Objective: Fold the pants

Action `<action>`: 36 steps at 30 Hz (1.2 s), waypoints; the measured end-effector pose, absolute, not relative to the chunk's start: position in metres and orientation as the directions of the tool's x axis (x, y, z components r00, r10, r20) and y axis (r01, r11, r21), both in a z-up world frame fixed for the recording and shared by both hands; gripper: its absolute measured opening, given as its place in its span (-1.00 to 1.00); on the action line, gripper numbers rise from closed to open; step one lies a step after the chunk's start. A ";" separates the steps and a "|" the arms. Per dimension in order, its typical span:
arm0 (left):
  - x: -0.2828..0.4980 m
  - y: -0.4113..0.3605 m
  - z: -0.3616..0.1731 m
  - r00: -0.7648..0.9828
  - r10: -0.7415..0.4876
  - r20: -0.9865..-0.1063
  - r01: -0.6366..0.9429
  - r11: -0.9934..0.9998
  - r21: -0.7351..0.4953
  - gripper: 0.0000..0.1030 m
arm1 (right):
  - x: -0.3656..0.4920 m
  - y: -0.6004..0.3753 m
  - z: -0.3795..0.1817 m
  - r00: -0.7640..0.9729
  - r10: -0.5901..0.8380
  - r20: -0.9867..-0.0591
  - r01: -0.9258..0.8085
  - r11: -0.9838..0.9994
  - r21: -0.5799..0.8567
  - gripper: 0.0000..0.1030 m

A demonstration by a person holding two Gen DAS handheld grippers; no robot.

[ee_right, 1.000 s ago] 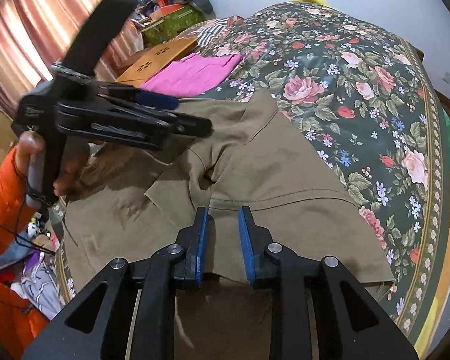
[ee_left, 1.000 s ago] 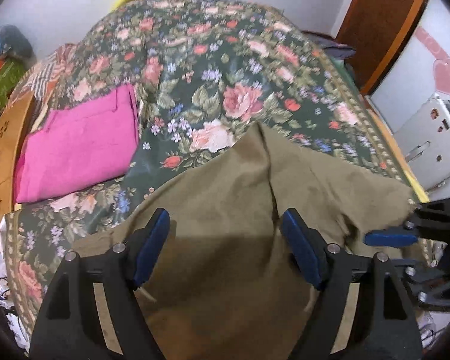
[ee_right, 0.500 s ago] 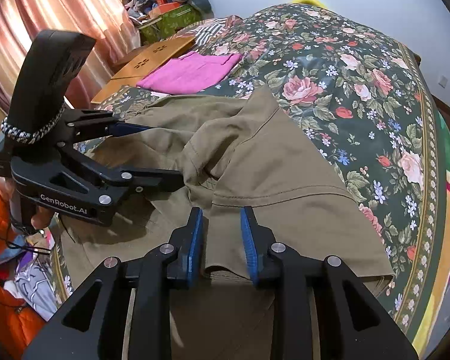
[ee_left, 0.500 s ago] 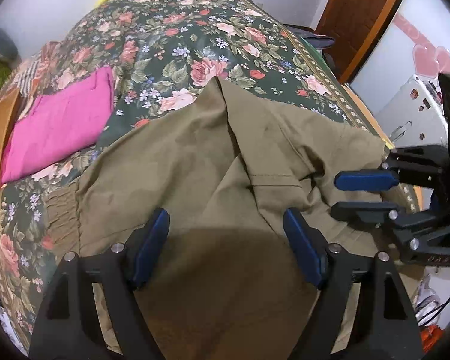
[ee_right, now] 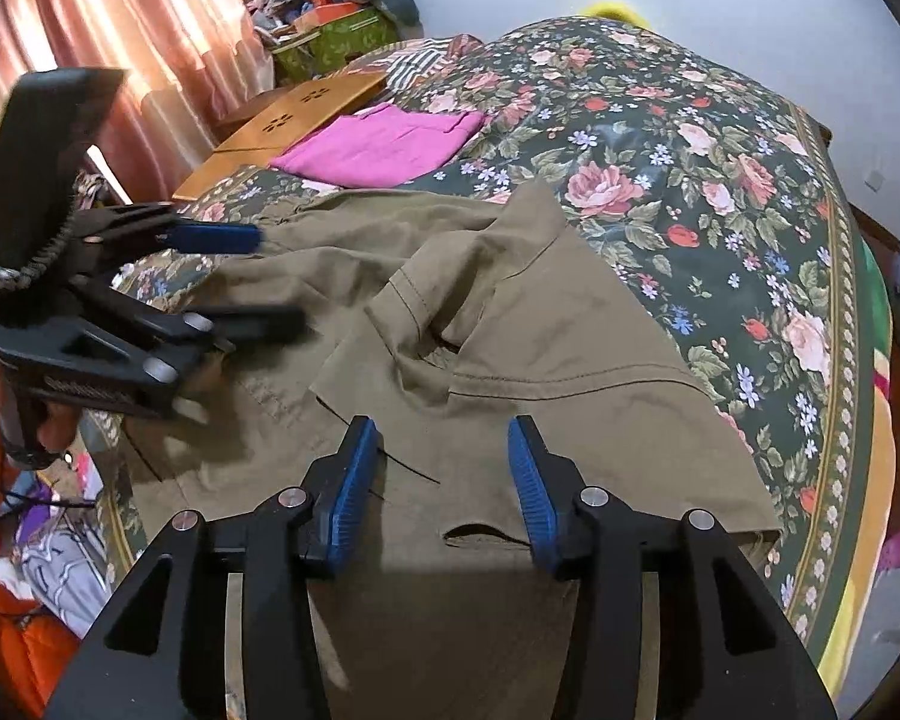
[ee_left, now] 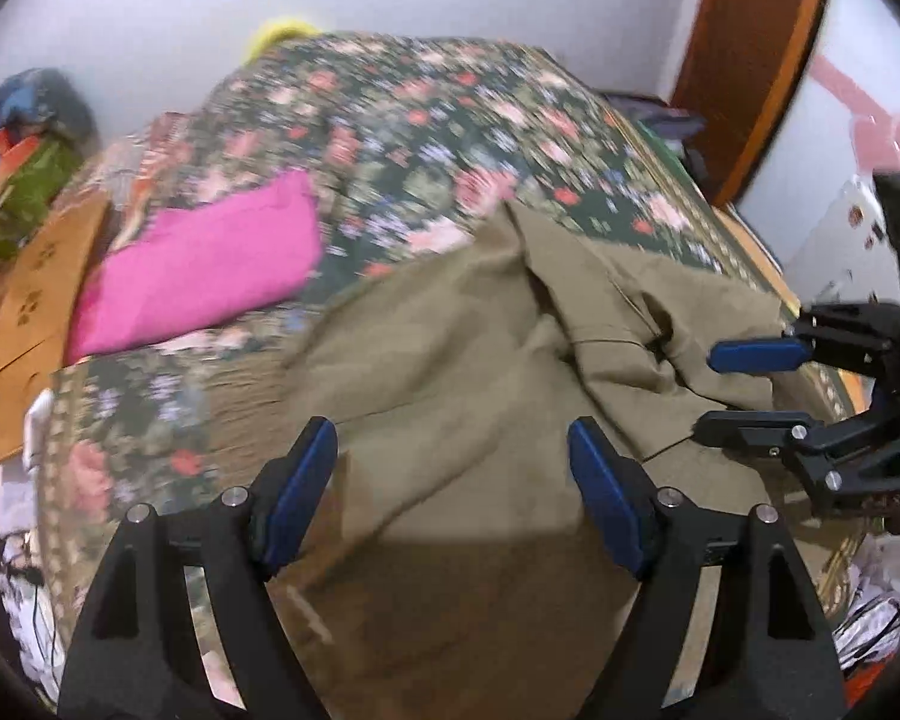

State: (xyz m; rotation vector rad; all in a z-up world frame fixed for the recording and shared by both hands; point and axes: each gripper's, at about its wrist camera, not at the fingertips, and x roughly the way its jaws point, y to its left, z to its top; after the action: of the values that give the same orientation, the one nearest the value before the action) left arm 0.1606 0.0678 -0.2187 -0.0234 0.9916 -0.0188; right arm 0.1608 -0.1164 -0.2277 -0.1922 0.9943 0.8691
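Right wrist view alone shows curtains (ee_right: pixel 150 30); both grippers gape empty over pants (ee_right: pixel 570 348).

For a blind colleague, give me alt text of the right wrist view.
Olive pants lie rumpled on a floral bedspread, the open right gripper over their near edge. The left gripper hovers at left; folded pink cloth lies beyond.
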 end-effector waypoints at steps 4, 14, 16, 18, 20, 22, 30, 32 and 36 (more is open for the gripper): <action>0.137 0.100 -0.197 0.591 0.032 -0.806 -0.091 0.996 -0.027 0.61 | 0.158 -0.118 -0.222 0.269 0.544 -0.795 -0.701 0.676 0.226 -0.10; 0.081 0.154 -0.206 0.569 -0.004 -0.822 -0.270 0.944 -0.191 0.74 | 0.143 -0.124 -0.214 0.310 0.539 -0.783 -0.687 0.696 0.207 -0.05; 0.072 0.155 -0.216 0.554 -0.026 -0.832 -0.286 0.933 -0.219 0.74 | 0.140 -0.126 -0.211 0.320 0.539 -0.779 -0.682 0.702 0.206 -0.05; 0.065 0.154 -0.226 0.542 -0.066 -0.838 -0.295 0.919 -0.263 0.74 | 0.135 -0.128 -0.208 0.335 0.536 -0.775 -0.679 0.707 0.196 -0.05; 0.060 0.152 -0.234 0.535 -0.099 -0.839 -0.310 0.900 -0.305 0.74 | 0.130 -0.130 -0.204 0.348 0.535 -0.770 -0.678 0.711 0.186 -0.05; 0.056 0.147 -0.245 0.530 -0.154 -0.834 -0.318 0.875 -0.364 0.74 | 0.123 -0.132 -0.201 0.360 0.536 -0.764 -0.679 0.712 0.180 -0.05; 0.053 0.143 -0.277 0.514 -0.291 -0.807 -0.389 0.760 -0.521 0.75 | 0.112 -0.132 -0.218 0.356 0.499 -0.790 -0.675 0.722 0.152 -0.04; 0.052 0.143 -0.283 0.521 -0.306 -0.797 -0.403 0.735 -0.546 0.78 | 0.109 -0.133 -0.223 0.355 0.498 -0.791 -0.673 0.724 0.155 -0.03; 0.056 0.141 -0.287 0.526 -0.305 -0.794 -0.407 0.729 -0.550 0.82 | 0.106 -0.137 -0.230 0.363 0.514 -0.777 -0.659 0.731 0.176 0.03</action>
State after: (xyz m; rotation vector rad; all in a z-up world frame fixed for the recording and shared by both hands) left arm 0.0561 0.1411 -0.2873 -0.7884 1.0453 0.0693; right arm 0.1058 -0.1375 -0.2296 -0.1767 0.9300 0.7597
